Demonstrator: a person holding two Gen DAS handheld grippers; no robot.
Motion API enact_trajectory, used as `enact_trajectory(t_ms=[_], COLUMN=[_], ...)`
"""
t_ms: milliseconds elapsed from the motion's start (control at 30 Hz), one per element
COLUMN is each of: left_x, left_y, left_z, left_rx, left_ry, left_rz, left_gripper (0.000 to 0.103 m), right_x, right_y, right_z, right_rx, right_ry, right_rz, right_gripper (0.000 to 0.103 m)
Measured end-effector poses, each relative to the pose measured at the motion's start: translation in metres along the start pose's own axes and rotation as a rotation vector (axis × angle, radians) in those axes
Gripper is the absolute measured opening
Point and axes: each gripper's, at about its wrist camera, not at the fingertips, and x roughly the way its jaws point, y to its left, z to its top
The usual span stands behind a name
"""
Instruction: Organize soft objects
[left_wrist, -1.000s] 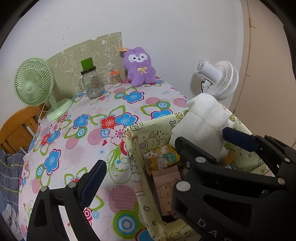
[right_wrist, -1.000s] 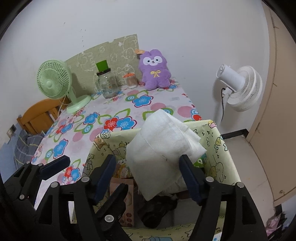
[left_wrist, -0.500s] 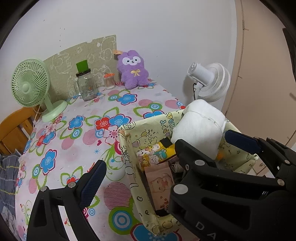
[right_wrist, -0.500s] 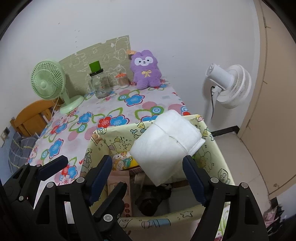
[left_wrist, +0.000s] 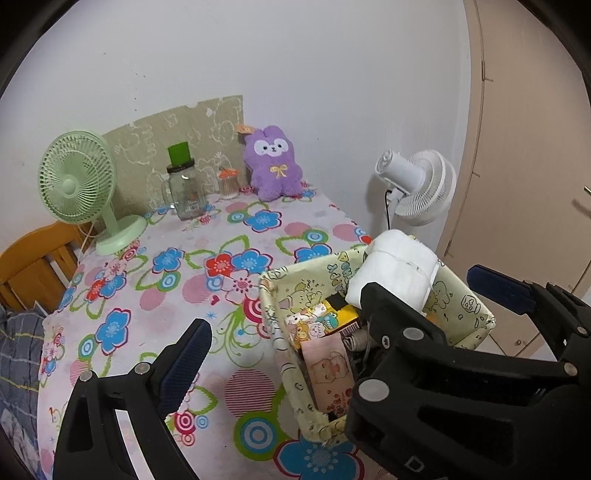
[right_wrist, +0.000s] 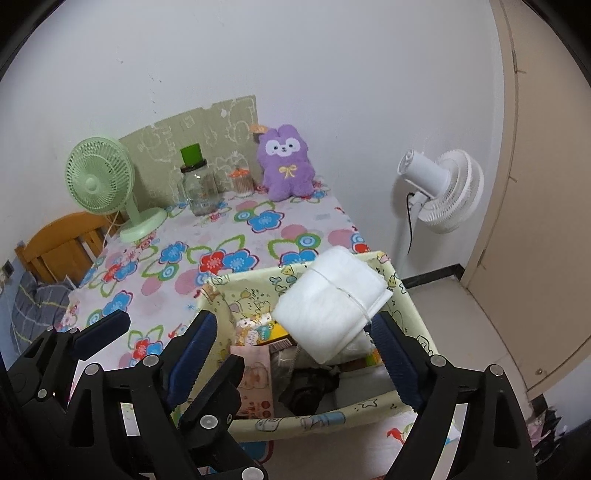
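A white folded cloth bundle tied with thread (right_wrist: 332, 302) rests tilted in the yellow cartoon-print fabric basket (right_wrist: 325, 421), leaning on its far right corner; it also shows in the left wrist view (left_wrist: 397, 271). My right gripper (right_wrist: 295, 345) is open, its jaws wide apart above the basket and not touching the bundle. My left gripper (left_wrist: 332, 306) is open and empty, just left of the right one, over the basket (left_wrist: 280, 354) and tablecloth. A purple plush toy (right_wrist: 286, 164) sits at the table's far edge against the wall.
The basket holds a pink packet (right_wrist: 255, 384), a yellow packet (left_wrist: 321, 317) and dark items. On the flowered tablecloth (right_wrist: 221, 236) stand a green fan (right_wrist: 101, 181), a glass jar (right_wrist: 197, 184) and a small pot (right_wrist: 242, 181). A white fan (right_wrist: 443, 192) stands to the right.
Both grippers pulled back and up from the basket. The right gripper's jaws, earlier around the white bundle, now stand clear of it; the bundle lies lower in the basket.
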Motion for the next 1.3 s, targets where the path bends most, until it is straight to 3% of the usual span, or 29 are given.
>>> enact_trajectory(t_ms=[667, 1300], left_x=[-0.054, -0.107], left_y=[0.063, 0.117], left_z=[-0.016, -0.031], left_rx=[-0.099, -0.157], left_ry=[-0.085, -0.165], left_rz=[0.080, 0.205], left_gripper=[0.103, 0.103], right_x=[-0.042, -0.078], right_y=[0.063, 0.109], right_z=[0.000, 0.005], right_rx=[-0.056, -0.110], right_ry=[-0.089, -0.181], right_rz=[0.015, 0.073], right_gripper=[0.094, 0.095])
